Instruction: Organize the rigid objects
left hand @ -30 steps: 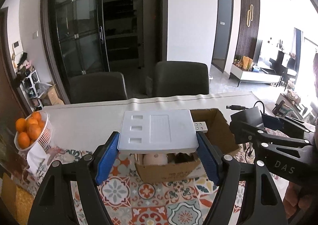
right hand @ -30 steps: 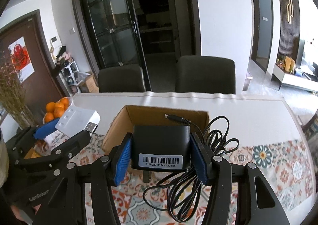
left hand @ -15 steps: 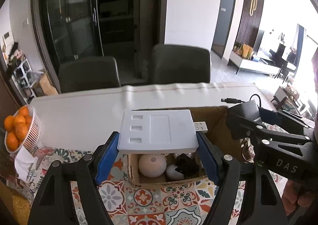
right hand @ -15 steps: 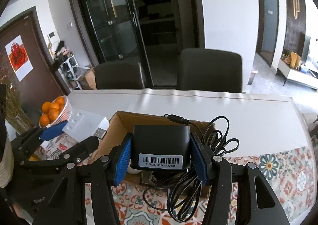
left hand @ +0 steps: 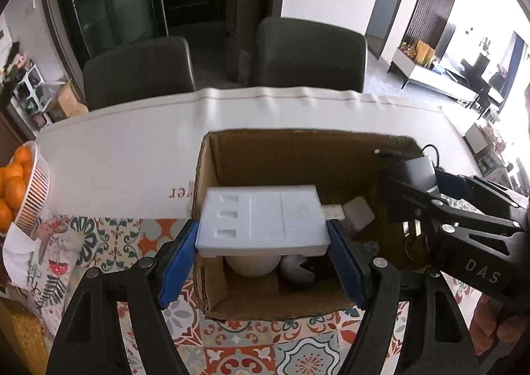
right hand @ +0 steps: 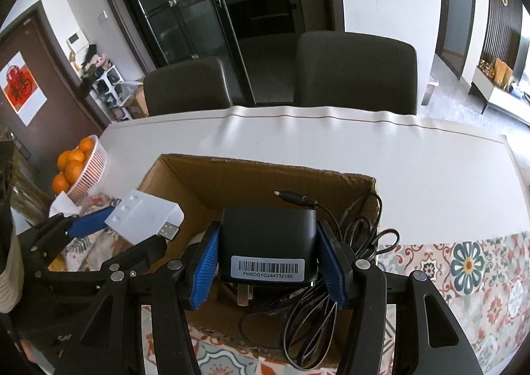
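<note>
My left gripper (left hand: 263, 236) is shut on a flat white USB hub (left hand: 261, 219) and holds it over the open cardboard box (left hand: 298, 149). A white round object (left hand: 253, 264), a white cube charger (left hand: 359, 216) and dark items lie in the box. My right gripper (right hand: 270, 260) is shut on a black power adapter (right hand: 268, 242) with a barcode label, held above the box (right hand: 251, 176); its black cable (right hand: 314, 318) hangs in loops into the box. The right gripper shows in the left wrist view (left hand: 414, 196), and the left gripper with the hub (right hand: 142, 219) in the right wrist view.
A white basket of oranges (left hand: 20, 189) stands at the table's left edge, also in the right wrist view (right hand: 78, 169). The white table (right hand: 364, 149) carries a patterned cloth (right hand: 463, 269). Two dark chairs (left hand: 311, 57) stand behind the table.
Both grippers have moved forward and over the box with their objects. The box inside now shows more fully beneath them.
</note>
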